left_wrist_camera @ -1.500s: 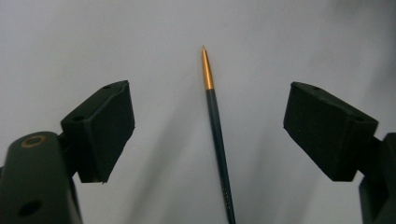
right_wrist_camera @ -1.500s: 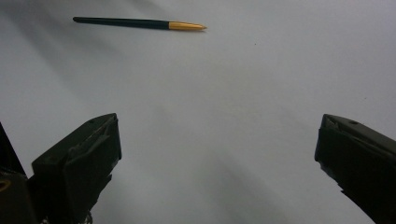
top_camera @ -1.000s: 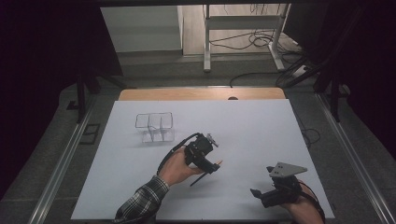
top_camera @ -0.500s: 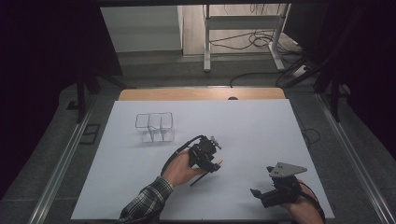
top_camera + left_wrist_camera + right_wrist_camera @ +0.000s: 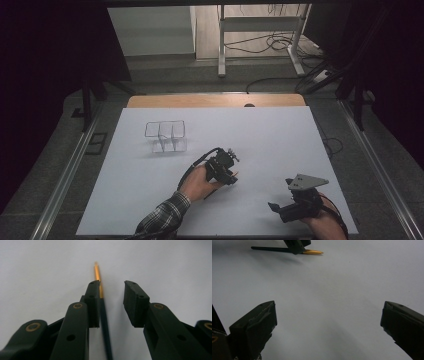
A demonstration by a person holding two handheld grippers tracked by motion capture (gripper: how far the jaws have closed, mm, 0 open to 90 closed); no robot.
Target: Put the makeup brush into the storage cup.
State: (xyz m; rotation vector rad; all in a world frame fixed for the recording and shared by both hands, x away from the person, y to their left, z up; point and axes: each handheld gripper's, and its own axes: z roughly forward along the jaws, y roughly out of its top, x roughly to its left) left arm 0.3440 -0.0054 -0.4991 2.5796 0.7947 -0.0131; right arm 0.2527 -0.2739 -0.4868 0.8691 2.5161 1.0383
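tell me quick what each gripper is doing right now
Left gripper: jaws have just been closing around the pen on the table, a gap remains, not clamped.
Right gripper: open wide, holding nothing.

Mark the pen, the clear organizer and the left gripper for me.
pen (image 5: 97, 272): left gripper view, on its orange front part.
clear organizer (image 5: 166, 136): high view, on its middle divider wall.
left gripper (image 5: 111, 293): left gripper view, midway between its fingertips.

left gripper: black body, black cable looped off the back
jaws: black, ribbed pads, brass-ringed pivots
right gripper: black, grey three-cornered plate on top
sleeve: plaid, dark/light check
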